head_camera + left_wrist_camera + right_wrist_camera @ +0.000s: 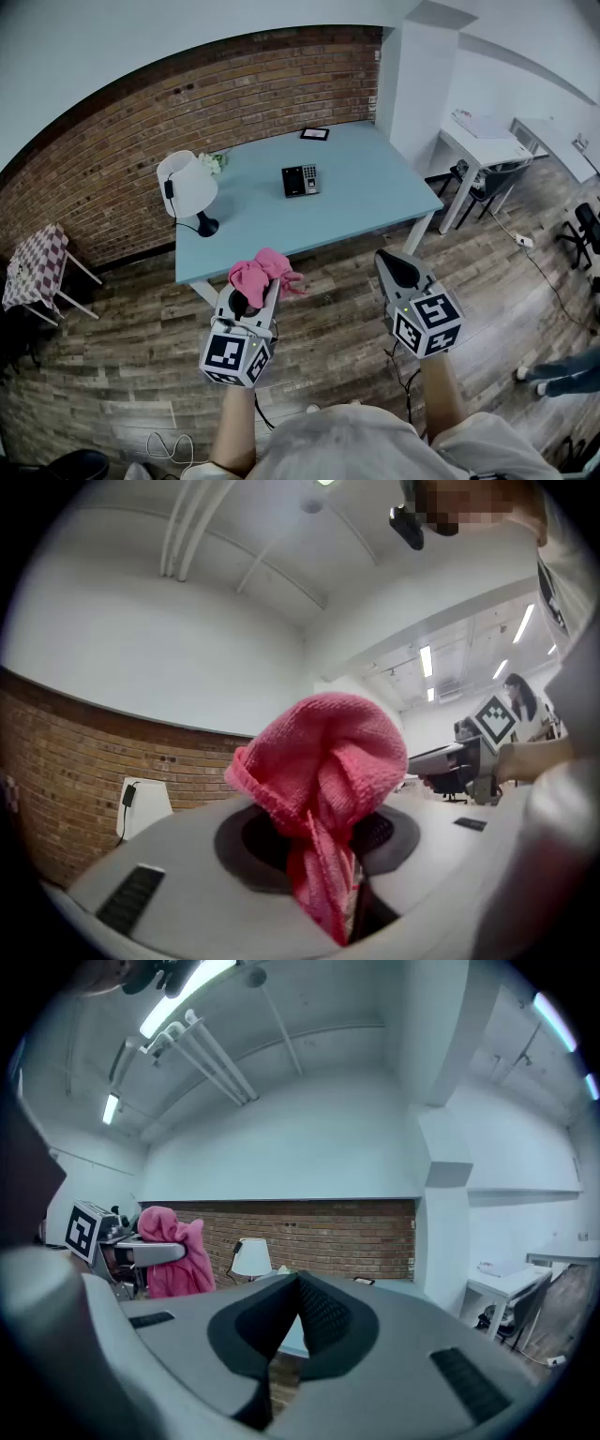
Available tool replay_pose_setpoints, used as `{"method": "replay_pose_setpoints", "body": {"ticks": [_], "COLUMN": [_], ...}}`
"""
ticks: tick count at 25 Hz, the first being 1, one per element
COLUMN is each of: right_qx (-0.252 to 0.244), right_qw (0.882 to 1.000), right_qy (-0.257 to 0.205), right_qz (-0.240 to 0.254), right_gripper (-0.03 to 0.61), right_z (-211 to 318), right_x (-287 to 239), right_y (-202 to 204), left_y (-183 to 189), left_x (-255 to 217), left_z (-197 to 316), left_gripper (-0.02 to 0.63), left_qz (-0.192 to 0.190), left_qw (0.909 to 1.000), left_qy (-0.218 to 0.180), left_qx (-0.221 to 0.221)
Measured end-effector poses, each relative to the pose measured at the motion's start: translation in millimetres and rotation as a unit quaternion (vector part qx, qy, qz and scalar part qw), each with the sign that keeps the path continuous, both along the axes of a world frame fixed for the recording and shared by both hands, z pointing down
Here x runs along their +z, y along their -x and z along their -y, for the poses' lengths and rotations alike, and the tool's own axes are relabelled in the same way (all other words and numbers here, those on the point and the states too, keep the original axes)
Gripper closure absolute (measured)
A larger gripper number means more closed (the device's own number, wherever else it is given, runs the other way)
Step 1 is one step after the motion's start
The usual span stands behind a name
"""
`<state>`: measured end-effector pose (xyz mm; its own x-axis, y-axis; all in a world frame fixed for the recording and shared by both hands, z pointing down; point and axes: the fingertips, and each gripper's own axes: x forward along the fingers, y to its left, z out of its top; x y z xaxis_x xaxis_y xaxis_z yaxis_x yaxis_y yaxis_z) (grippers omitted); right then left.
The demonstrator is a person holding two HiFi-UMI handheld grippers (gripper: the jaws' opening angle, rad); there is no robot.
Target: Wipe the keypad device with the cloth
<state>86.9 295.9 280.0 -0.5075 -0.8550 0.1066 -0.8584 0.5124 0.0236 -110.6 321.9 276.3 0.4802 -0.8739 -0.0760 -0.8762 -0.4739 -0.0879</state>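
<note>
- Pale blue desk point(366, 192) on a wood floor, its far edge along a brick wall.
- White lamp point(188, 187) with a black base at the left end, near the front edge.
- Small plant point(215, 162) at the far left corner, just behind the lamp.
- Dark keypad point(300, 180) around the middle.
- Flat black tablet point(315, 134) by the far edge.

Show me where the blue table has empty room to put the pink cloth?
The table is bare right of the keypad device, out to its right corner, and along the near edge between the device and the lamp. The far-left corner is crowded: lamp and a small plant.
</note>
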Motion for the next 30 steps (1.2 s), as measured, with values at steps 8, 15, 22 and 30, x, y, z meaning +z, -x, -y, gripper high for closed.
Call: {"method": "replay_pose_setpoints", "body": {"ticks": [8, 15, 22, 30], "right_qx": [-0.001, 0.02, 0.037, 0.028], "right_qw": [1.0, 1.0, 0.999, 0.999], "right_qy": [0.0, 0.005, 0.012, 0.014], "right_qz": [0.004, -0.013, -0.015, -0.023], "right_gripper": [0.577, 0.575, 0.575, 0.575], "right_z": [4, 5, 18, 78], "right_x": [7, 17, 27, 38], "right_y": [10, 25, 32, 33], "left_y": [4, 17, 20, 20], "left_x": [7, 20, 34, 46], "left_z": [5, 9, 23, 81], "left_gripper": [0.453, 0.453, 0.453, 0.453], "left_qz": [0.033, 0.041, 0.049, 0.05], "left_qw": [0.9994, 0.9986, 0.9972, 0.997], "left_qy": [0.0, 0.016, 0.028, 0.036], "left_qx": [0.008, 0.03, 0.049, 0.045]}}
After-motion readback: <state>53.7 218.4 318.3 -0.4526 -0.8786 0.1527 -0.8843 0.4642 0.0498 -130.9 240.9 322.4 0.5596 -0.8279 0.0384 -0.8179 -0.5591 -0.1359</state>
